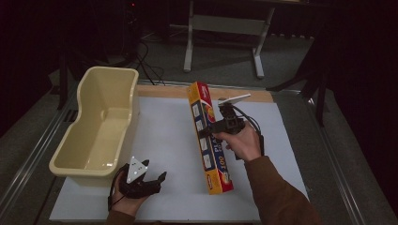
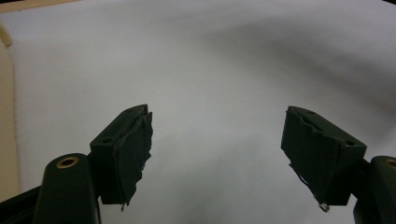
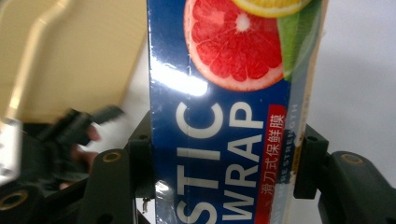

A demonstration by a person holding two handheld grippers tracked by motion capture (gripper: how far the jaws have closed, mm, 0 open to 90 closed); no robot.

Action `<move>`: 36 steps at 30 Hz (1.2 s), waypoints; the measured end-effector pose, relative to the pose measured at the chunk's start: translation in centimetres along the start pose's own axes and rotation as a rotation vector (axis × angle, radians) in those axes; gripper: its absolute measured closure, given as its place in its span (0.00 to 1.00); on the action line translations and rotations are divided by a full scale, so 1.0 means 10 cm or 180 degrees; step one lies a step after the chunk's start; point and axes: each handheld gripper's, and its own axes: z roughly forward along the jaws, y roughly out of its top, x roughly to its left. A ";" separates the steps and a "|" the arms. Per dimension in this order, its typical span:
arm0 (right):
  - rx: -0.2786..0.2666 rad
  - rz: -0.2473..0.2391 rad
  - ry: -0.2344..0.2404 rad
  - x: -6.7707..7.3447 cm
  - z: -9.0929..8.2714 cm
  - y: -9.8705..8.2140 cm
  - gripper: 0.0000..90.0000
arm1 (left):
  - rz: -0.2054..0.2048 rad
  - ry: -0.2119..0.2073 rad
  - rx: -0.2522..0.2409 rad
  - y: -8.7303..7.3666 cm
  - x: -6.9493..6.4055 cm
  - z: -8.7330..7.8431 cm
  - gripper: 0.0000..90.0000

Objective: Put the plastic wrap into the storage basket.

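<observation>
Over the table, the right gripper is gripping the plastic wrap box in its jaws. Beside the tub, the left gripper is waiting with jaws spread; next, I'd guess, the box needs carrying across.

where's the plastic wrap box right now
In the high view the plastic wrap box sits mid-table, clamped in the right gripper, right of the cream tub and the left gripper.

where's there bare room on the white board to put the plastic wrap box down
Widest free patch: the white board between the cream tub and the plastic wrap box held in the right gripper. A narrower bare strip lies right of the box, toward the board's right edge. Tightest spot: the near-left corner, where the open left gripper rests beside the tub.
</observation>
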 end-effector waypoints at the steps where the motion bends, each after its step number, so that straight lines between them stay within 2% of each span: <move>1: -0.0041 0.0014 0.0025 0.03 -0.01 0.02 0.47 | 0.0005 0.0004 0.0001 0.00 0.00 0.00 0.27; 6: -0.0203 0.0063 0.0182 0.15 -0.06 0.12 0.47 | 0.0012 -0.0018 -0.0031 0.01 -0.02 0.00 0.26; 10: -0.0255 0.0093 0.0309 0.21 -0.09 0.19 0.47 | 0.0006 -0.0017 -0.0042 0.01 -0.02 0.00 0.26; 16: -0.0308 0.0106 0.0393 0.30 -0.11 0.33 0.47 | 0.0004 -0.0015 -0.0046 0.01 -0.01 0.01 0.26; 20: -0.0371 0.0175 0.0519 0.36 -0.11 0.44 0.47 | -0.0004 -0.0005 -0.0060 0.01 0.00 0.00 0.26; 29: -0.0400 0.0201 0.0607 0.50 -0.11 0.55 0.47 | 0.0004 0.0032 -0.0065 0.01 0.00 -0.02 0.26; 36: -0.0447 0.0227 0.0743 0.64 -0.06 0.62 0.47 | -0.0026 0.0020 -0.0060 0.00 0.02 -0.02 0.26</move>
